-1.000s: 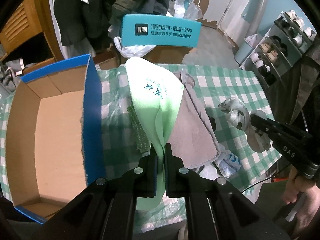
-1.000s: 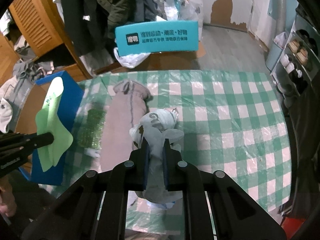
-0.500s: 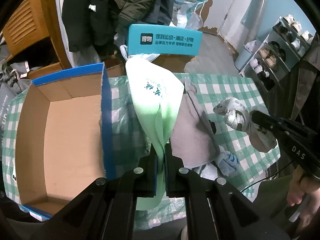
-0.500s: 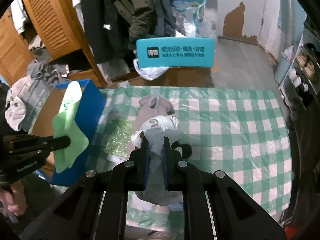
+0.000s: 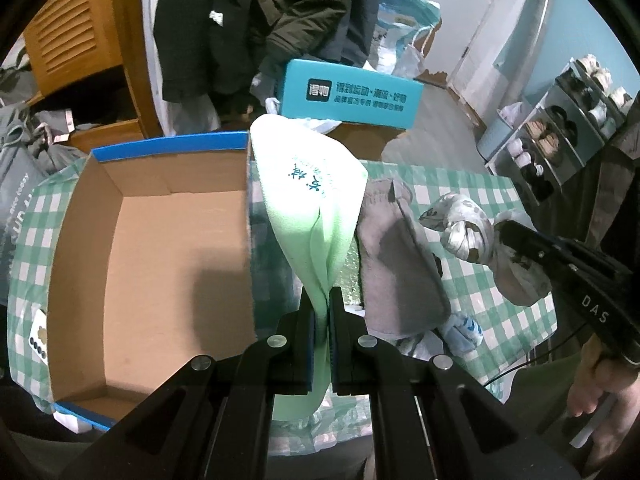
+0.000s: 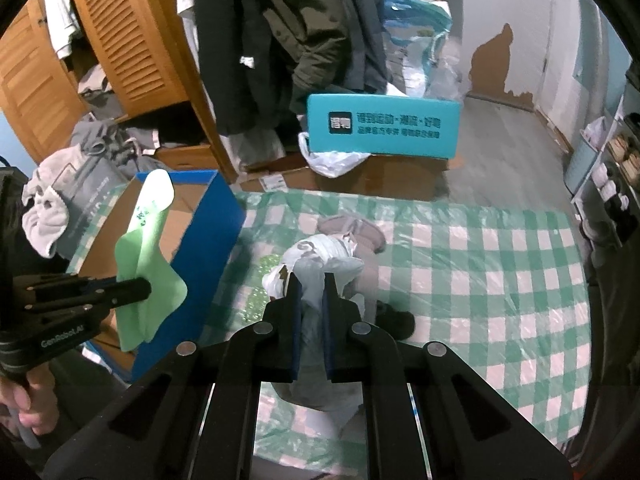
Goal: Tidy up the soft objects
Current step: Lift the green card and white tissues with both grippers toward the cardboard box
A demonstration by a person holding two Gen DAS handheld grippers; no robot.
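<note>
My left gripper (image 5: 323, 308) is shut on a light green cloth (image 5: 316, 196) and holds it in the air over the right wall of an open blue cardboard box (image 5: 152, 256). It also shows in the right wrist view (image 6: 144, 248), above the box (image 6: 200, 224). My right gripper (image 6: 307, 296) is shut on a knotted grey-white patterned bundle (image 6: 320, 252), lifted above the table; the bundle also shows in the left wrist view (image 5: 464, 232). A grey cloth (image 5: 396, 264) lies on the green checked tablecloth (image 6: 480, 280).
A glittery green item (image 6: 260, 276) and a small dark object (image 6: 396, 324) lie on the table near the grey cloth. A teal box (image 6: 384, 126) stands on a carton behind the table. Hanging coats (image 6: 304, 32), a wooden wardrobe (image 6: 120, 40) and a shoe rack (image 5: 560, 136) surround the table.
Both grippers have risen with their loads. The green cloth has moved left to hang over the box's right wall. The bundle has lifted higher off the table.
</note>
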